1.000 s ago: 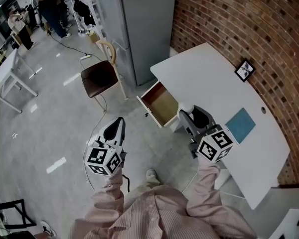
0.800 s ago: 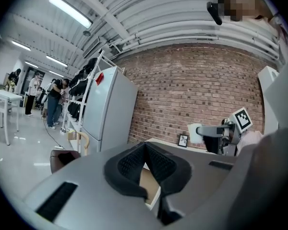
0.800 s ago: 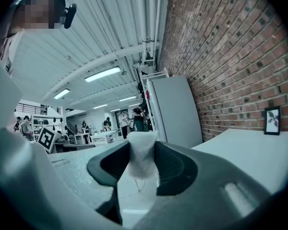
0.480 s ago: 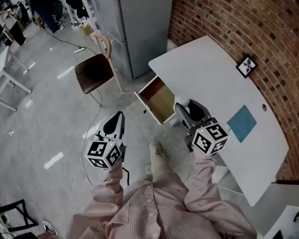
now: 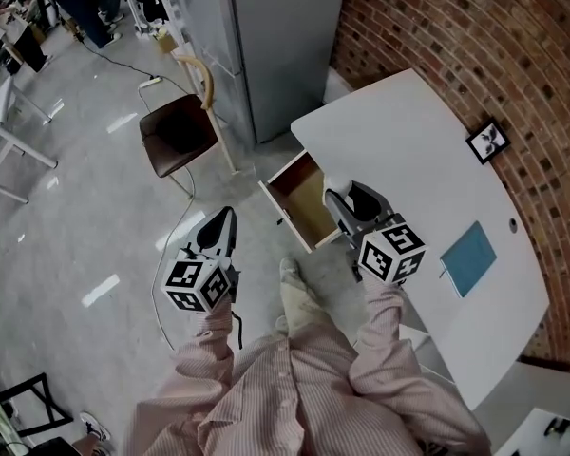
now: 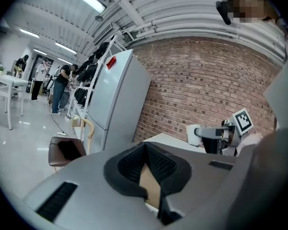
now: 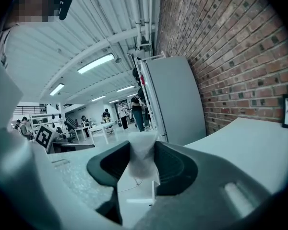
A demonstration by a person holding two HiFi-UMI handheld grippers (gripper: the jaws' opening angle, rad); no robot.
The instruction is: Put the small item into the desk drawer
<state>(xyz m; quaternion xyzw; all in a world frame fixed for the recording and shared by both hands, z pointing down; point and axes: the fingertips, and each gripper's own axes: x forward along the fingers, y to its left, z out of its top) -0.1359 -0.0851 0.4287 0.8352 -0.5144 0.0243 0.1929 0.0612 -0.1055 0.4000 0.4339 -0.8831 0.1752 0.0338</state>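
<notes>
The right gripper (image 5: 345, 198) pinches the small white item (image 7: 143, 159) just right of the open drawer (image 5: 307, 203). The left gripper (image 5: 225, 221) has its jaws pressed together, empty.

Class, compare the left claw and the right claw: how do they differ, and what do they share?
The right claw grips a small white item; the left claw is shut on nothing. The right claw hangs beside the open drawer; the left claw hangs over the floor. Both carry a marker cube.
</notes>
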